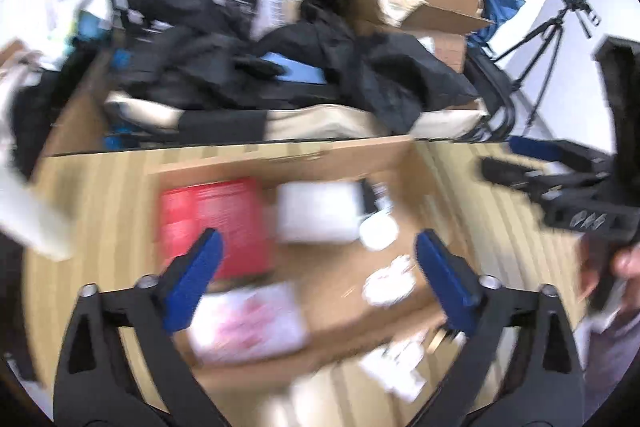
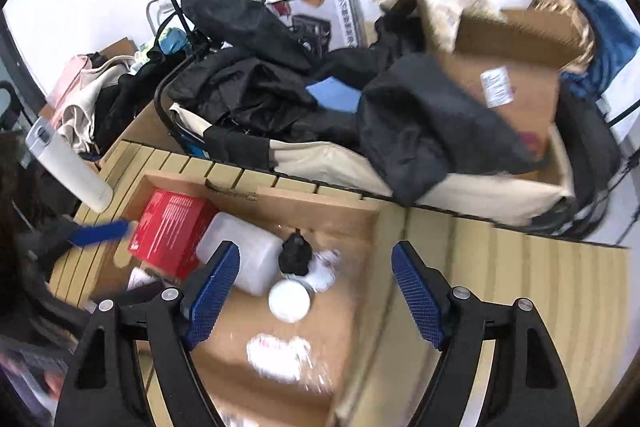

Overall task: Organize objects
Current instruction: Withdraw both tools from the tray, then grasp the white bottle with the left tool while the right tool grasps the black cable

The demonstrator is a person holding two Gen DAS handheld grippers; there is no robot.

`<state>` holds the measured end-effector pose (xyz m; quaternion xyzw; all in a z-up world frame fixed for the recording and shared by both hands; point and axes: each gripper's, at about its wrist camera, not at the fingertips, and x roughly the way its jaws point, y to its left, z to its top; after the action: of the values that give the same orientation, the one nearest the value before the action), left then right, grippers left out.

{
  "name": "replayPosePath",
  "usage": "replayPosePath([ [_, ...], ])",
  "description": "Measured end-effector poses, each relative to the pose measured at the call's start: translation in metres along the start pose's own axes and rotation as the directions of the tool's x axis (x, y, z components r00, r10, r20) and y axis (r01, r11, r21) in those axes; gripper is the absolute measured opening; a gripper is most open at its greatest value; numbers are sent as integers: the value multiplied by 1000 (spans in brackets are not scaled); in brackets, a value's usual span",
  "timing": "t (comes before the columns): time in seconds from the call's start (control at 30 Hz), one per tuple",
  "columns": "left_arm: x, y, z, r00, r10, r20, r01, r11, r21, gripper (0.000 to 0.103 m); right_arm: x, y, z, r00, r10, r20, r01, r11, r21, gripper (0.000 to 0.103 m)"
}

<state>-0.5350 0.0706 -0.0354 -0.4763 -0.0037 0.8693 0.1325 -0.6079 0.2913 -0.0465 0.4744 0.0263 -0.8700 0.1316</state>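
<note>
An open cardboard box [image 2: 320, 205] lies on the slatted wooden table [image 2: 520, 267]. In it are a red box [image 2: 172, 231], a white plastic container [image 2: 248, 259], a small black object [image 2: 295, 255], a white round lid [image 2: 289, 301] and a clear packet [image 2: 280, 353]. My right gripper [image 2: 316, 287] is open and empty above the box. My left gripper [image 1: 318, 277] is open and empty above the same box [image 1: 360, 155], over the red box [image 1: 224, 223] and a white-pink packet [image 1: 248, 323]. The left view is blurred.
A pile of black clothes [image 2: 432, 131], cardboard boxes [image 2: 520, 79] and a beige bag [image 2: 340, 163] stands behind the table. A white bottle [image 2: 68, 167] lies at the left edge. A tripod [image 1: 548, 39] stands at the right. The right gripper [image 1: 592, 187] shows at the left view's right edge.
</note>
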Motion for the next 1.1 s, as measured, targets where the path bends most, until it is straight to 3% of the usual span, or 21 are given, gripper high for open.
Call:
replayPosePath([
  [0.13,-56,30,-29,993,119,-3,-119,993,-16,103,-56,-6,-28,999,-33,-23,33,999,-4,82],
  [0.2,-90,41,-50,990,144,-3,-144,989,-23,103,-83,-9,-48,998,-63,-32,63,998,2,82],
  [0.5,-175,37,-114,990,120,69,-118,992,-41,103,-163,17,-136,997,-76,6,76,997,30,82],
  [0.67,-203,29,-181,993,78,90,-70,994,-87,103,-198,45,-187,992,-97,76,94,994,47,82],
  [0.8,-231,21,-255,987,61,149,-42,991,-128,103,-219,82,-266,990,-24,138,21,1000,24,82],
  [0.87,-245,18,-292,984,87,155,-54,978,-202,103,-227,101,-304,987,-40,153,37,999,22,82],
  [0.9,-253,13,-312,984,60,167,-23,976,-216,103,-231,112,-326,985,-56,164,52,998,28,82],
  [0.97,-263,2,-335,985,46,167,-14,982,-186,103,-240,134,-374,983,3,185,-8,1000,26,82],
  [1.03,-270,-13,-341,978,98,185,-74,988,-135,103,-242,148,-403,981,82,175,-86,996,21,82],
  [1.1,-273,-24,-340,970,126,209,-109,990,-91,103,-238,157,-415,985,100,142,-102,995,4,82],
])
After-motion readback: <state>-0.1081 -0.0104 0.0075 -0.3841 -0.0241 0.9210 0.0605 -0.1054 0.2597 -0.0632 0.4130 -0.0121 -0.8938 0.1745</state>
